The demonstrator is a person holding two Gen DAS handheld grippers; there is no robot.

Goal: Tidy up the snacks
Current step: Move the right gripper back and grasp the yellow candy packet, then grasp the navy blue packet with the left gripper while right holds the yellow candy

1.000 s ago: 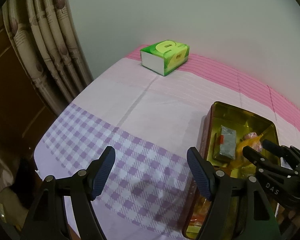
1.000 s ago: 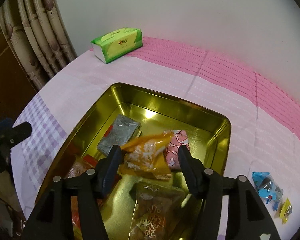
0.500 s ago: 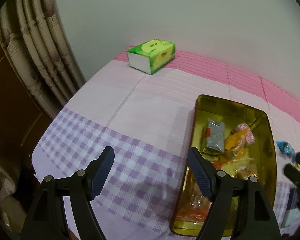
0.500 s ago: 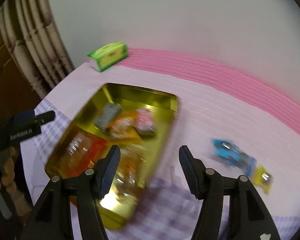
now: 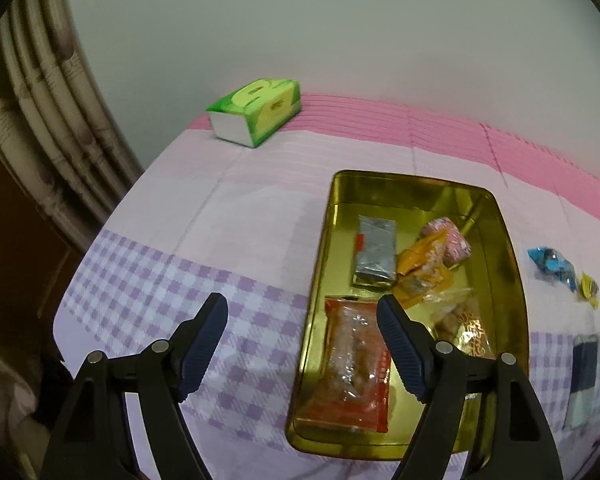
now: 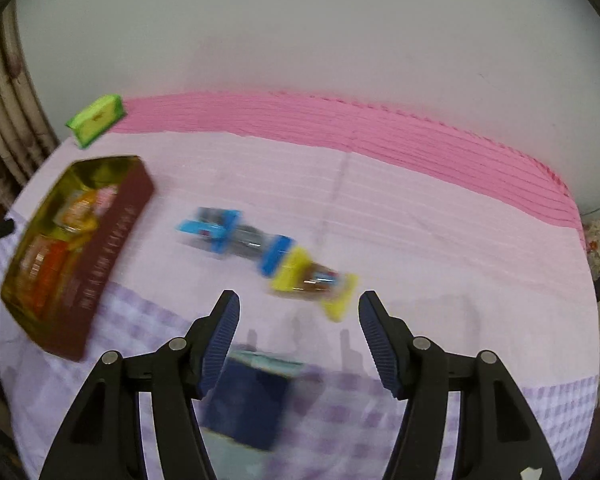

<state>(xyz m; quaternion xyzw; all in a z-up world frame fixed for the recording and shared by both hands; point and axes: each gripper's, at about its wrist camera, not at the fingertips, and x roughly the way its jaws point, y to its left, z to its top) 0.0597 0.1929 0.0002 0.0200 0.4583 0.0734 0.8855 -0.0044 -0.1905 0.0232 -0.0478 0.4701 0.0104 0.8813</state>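
- The right gripper [image 6: 299, 340] hovers with its fingers [image 6: 222, 338] spread wide and holding nothing; the yellow-wrapped candy [image 6: 314, 280] lies on the bench [image 6: 440, 240] just ahead of the gap between them, nearer the right finger.
- A blue-wrapped snack [image 6: 230, 232] touches the candy's far end; a dark blue packet [image 6: 248, 396] sits low by the left finger. All three are blurred.
- The left gripper [image 5: 302, 344] is also spread and empty, its right finger over the gold tin [image 5: 508, 264], which holds an orange packet [image 5: 354, 364], a silver packet [image 5: 374, 250] and other snacks.
- A green tissue box [image 5: 258, 110] stands at the far edge.
- Half a second ago the right fingers framed the tin's near corner; now the tin is far left and the loose candies lie ahead.
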